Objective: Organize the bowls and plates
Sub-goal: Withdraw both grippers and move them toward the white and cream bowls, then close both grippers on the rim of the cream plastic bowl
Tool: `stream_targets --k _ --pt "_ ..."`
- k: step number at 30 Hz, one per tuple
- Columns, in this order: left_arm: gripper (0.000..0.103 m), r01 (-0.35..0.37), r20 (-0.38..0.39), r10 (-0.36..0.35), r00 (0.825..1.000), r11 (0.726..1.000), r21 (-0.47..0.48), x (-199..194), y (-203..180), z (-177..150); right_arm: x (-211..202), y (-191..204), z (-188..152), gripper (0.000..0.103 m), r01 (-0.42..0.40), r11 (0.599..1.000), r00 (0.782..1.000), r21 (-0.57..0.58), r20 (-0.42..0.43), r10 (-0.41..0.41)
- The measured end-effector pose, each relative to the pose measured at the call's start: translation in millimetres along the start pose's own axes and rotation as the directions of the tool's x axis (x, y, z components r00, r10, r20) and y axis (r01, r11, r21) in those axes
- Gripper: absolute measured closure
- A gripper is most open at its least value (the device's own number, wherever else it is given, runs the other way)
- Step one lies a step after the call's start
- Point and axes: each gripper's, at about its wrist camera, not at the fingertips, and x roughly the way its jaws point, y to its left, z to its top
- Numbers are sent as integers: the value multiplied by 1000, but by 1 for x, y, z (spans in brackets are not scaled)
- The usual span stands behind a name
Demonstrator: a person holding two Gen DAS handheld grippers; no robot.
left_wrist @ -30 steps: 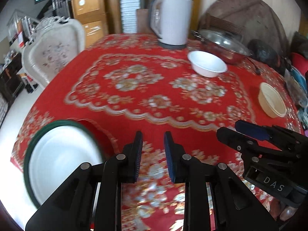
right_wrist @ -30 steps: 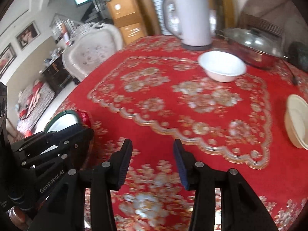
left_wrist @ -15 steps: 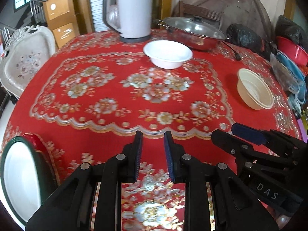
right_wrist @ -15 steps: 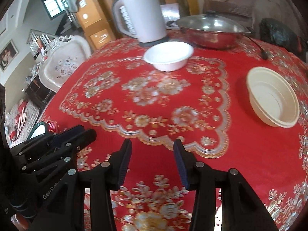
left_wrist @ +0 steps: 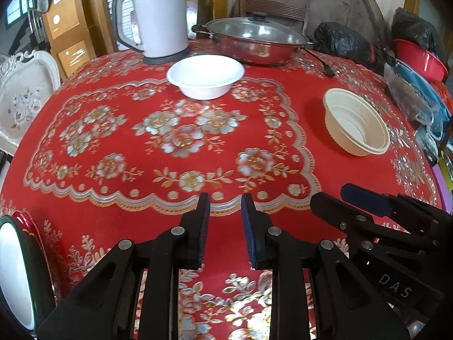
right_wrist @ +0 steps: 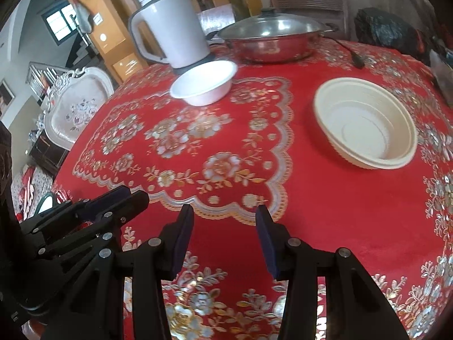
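In the left wrist view, the left tongs [left_wrist: 225, 212] hang above the near part of the worktop [left_wrist: 325, 130], which is covered with a red flowered cloth; their two fingers stand with a small gap and nothing is between them, so they are empty and almost closed. A white bowl [left_wrist: 205, 78] sits at the far side, just in front of a white kettle [left_wrist: 158, 17], and beside the kettle there is a steel pan with a glass lid [left_wrist: 254, 41]. A cream bowl [left_wrist: 355, 123] sits to the right, well apart from the white one. At the left edge a white plate with a green rim [left_wrist: 15, 269] lies with something red under it, perhaps another plate, but the picture cuts it off. The right tongs [left_wrist: 339, 201] show at the lower right. In the right wrist view, the right tongs [right_wrist: 225, 221] are open with a clear gap and hold nothing, above the red cloth. The cream bowl [right_wrist: 365, 126] is ahead and to the right, upright and empty. The white bowl [right_wrist: 203, 83] is farther, touching or nearly touching the base of the kettle [right_wrist: 172, 31]. The pan [right_wrist: 269, 38] stands behind. The left tongs [right_wrist: 121, 198] appear at the left, with the green-rimmed plate [right_wrist: 45, 202] partly hidden behind them.
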Motion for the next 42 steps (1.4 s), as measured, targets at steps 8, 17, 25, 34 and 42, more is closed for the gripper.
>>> stream_targets --k 8,17,25,34,42 --pt "81 13 -5 -13 1000 999 43 8 -29 6 -13 -33 -2 57 22 998 1000 60 17 -23" --pt "81 26 -15 -25 1000 997 74 20 -56 16 -28 -80 -3 56 53 988 998 144 36 -59" --pt "81 75 -46 -72 996 995 72 37 -77 41 -36 -121 3 56 91 972 993 215 52 -104" --pt "81 104 -66 -100 993 992 72 57 -103 71 -40 -155 22 55 119 957 988 264 67 -141" --pt "81 153 -91 -148 985 987 40 77 -116 99 -33 -178 42 54 127 944 984 306 83 -160"
